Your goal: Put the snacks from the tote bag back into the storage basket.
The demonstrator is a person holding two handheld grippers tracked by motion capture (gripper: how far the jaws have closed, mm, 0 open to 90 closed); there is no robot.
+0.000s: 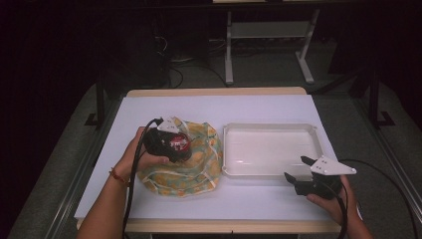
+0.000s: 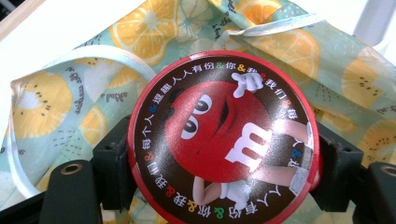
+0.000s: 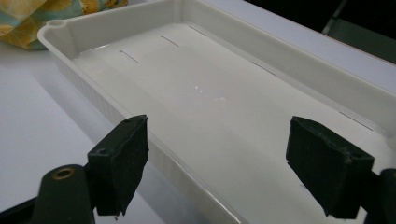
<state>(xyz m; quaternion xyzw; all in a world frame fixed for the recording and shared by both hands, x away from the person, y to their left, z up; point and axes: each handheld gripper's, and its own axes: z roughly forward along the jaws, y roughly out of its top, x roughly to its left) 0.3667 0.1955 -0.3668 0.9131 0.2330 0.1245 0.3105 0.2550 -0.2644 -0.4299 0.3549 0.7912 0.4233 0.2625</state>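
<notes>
Red and glossy, the candy tin (image 2: 224, 140) is sitting clamped between my left tongs (image 1: 175, 144), jaws pressing its rim on both sides, hovering above the fruit-print cloth bag (image 1: 199, 164) on the counter (image 1: 164, 104). I'm judging the pickup done and the carry to the white tray (image 1: 271, 128) still ahead (nothing is lying in it yet). Being round, the tin has no long axis; its printed lid is facing the left gripper view's camera. My right tongs (image 1: 297, 169) are gaping wide, holding nothing, beside the tray's near edge.
</notes>
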